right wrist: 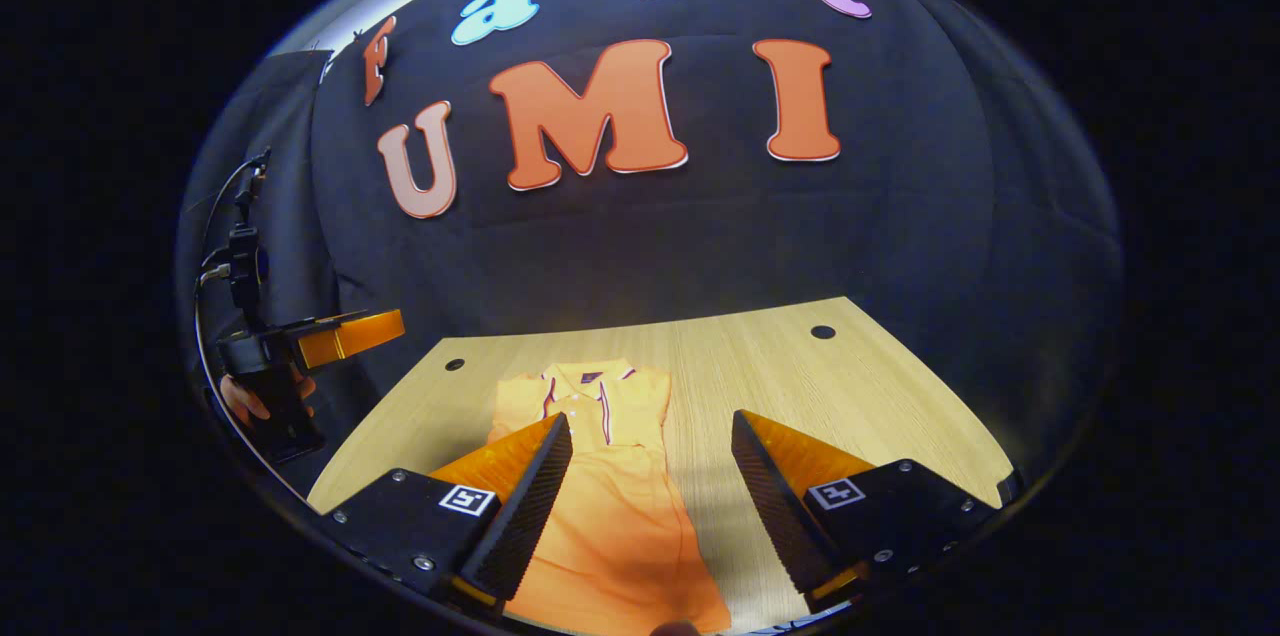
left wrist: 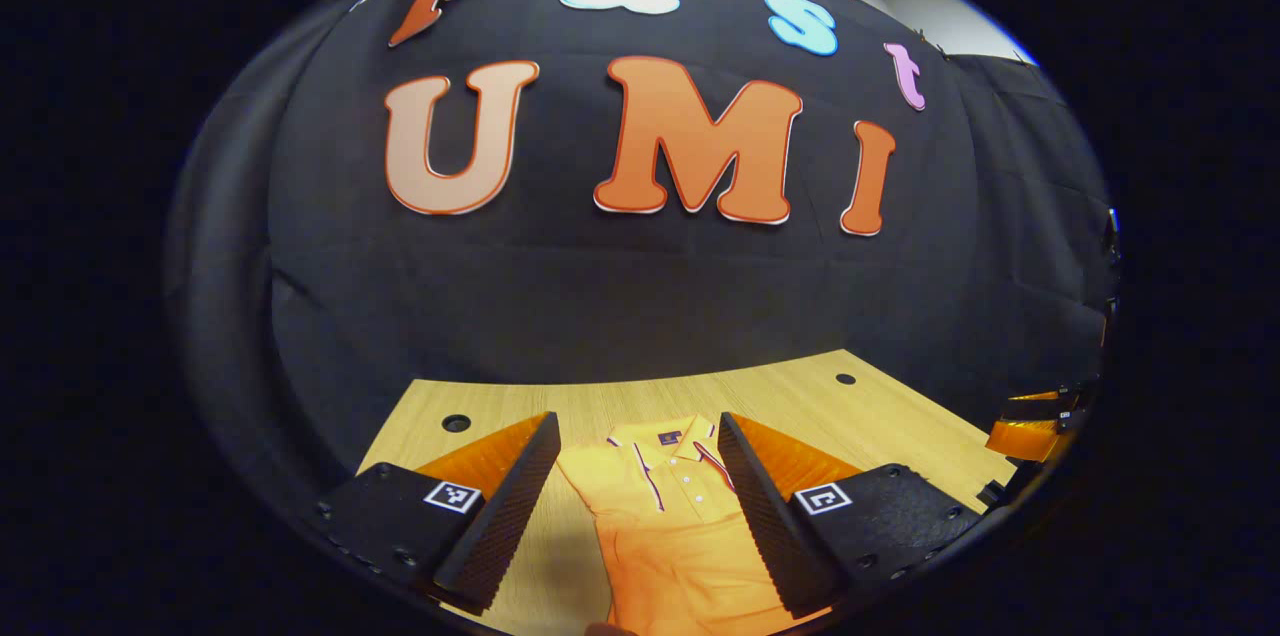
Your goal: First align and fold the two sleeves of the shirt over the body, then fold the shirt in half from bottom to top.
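One orange shirt (right wrist: 610,496), one wooden table (right wrist: 800,386), two grippers: left (left wrist: 632,516), right (right wrist: 648,506).

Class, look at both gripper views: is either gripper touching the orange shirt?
Apart. In both views the open gripper hovers above the table: the left gripper and right gripper have the shirt lying flat below, between their fingers.

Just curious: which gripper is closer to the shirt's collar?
Left, it seems: the collar sits between the fingers of the left gripper; from the right gripper it lies farther ahead, leftward.
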`<state>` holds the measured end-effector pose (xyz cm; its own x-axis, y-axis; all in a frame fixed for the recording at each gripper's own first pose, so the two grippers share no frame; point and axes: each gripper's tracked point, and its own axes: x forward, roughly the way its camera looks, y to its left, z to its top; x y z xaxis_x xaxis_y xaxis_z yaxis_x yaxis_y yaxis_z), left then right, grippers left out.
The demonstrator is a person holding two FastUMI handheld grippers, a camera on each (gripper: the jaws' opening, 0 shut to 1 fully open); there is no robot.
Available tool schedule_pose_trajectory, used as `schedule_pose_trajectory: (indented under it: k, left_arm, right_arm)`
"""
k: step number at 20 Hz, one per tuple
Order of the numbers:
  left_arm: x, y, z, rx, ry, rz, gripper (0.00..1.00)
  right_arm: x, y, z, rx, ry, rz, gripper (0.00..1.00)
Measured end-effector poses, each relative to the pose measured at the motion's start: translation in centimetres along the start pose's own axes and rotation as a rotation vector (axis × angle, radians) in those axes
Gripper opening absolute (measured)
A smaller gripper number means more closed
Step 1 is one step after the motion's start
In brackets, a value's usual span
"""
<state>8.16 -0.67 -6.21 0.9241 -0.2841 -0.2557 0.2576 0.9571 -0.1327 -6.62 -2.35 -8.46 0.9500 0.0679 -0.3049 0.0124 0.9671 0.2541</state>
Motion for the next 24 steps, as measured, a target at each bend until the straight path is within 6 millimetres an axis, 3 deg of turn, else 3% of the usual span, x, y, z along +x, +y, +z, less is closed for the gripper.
schedule_pose_trajectory:
  k: [7, 12, 14, 17, 20, 24]
  left_arm:
    - [-9.4, 0.0, 1.5, -0.009, -0.155, 0.129, 0.98]
    - [-15.5, -1.5, -1.2, 0.048, -0.154, 0.189, 0.98]
    - [-16.2, -1.8, -3.3, 0.058, -0.112, 0.19, 0.97]
    - [-16.5, -1.7, -7.2, 0.044, -0.014, 0.188, 0.98]
    - [-16.2, -0.8, -11.3, 0.011, 0.112, 0.199, 0.98]
    - [-15.3, -0.8, -16.7, -0.051, 0.269, 0.168, 0.98]
  right_arm:
    - [-2.1, 1.8, -0.5, -0.033, -0.069, 0.107, 0.98]
    - [-3.3, 1.3, -0.9, -0.019, -0.108, 0.082, 0.98]
    - [-3.5, 0.8, -1.6, -0.011, -0.096, 0.063, 0.98]
    - [-4.0, 0.4, -4.2, -0.03, -0.028, 0.057, 0.98]
    - [-4.0, -1.0, -8.6, -0.041, 0.111, 0.028, 0.98]
    - [-3.6, -1.3, -13.0, 0.021, 0.251, 0.021, 0.98]
